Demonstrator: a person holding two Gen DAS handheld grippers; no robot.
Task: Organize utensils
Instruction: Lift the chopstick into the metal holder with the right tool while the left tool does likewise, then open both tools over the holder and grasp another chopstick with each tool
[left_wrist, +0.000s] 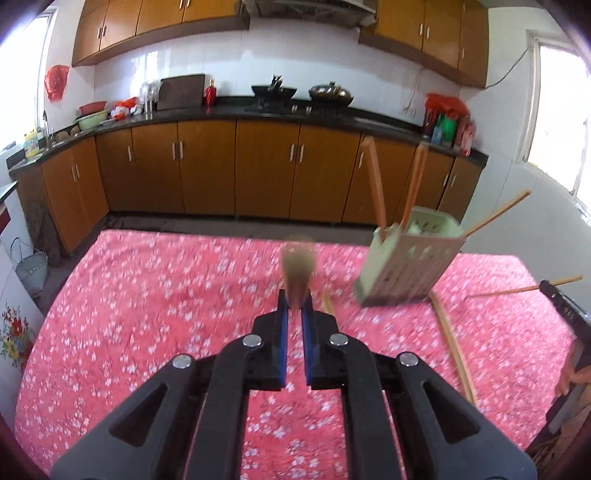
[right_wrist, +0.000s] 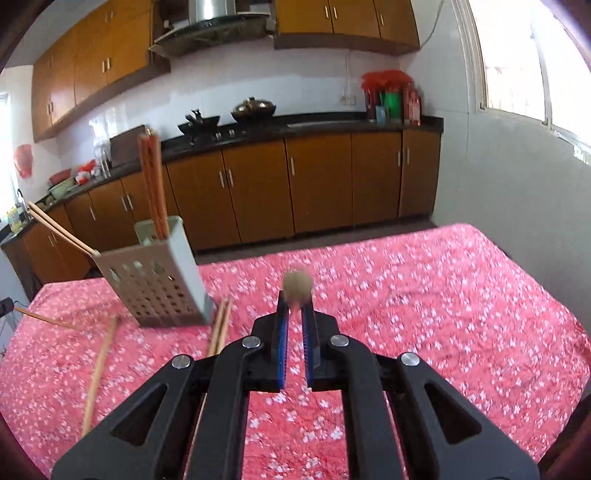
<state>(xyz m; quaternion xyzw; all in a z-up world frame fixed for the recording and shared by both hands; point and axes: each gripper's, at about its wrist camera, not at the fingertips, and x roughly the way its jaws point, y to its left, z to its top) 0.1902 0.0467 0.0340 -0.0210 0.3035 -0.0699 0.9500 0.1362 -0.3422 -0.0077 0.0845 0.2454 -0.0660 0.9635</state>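
Note:
A pale green perforated utensil holder stands on the pink floral table with several chopsticks upright or leaning in it. My left gripper is shut on a chopstick, seen end-on as a blurred brown tip, above the table left of the holder. My right gripper is shut on another chopstick, its round brown end pointing at the camera, right of the holder. Loose chopsticks lie on the cloth by the holder. The right gripper's edge shows at far right.
The table is covered in pink flowered cloth. Behind it run brown kitchen cabinets with a black counter holding woks, bowls and bottles. A window is on the right wall.

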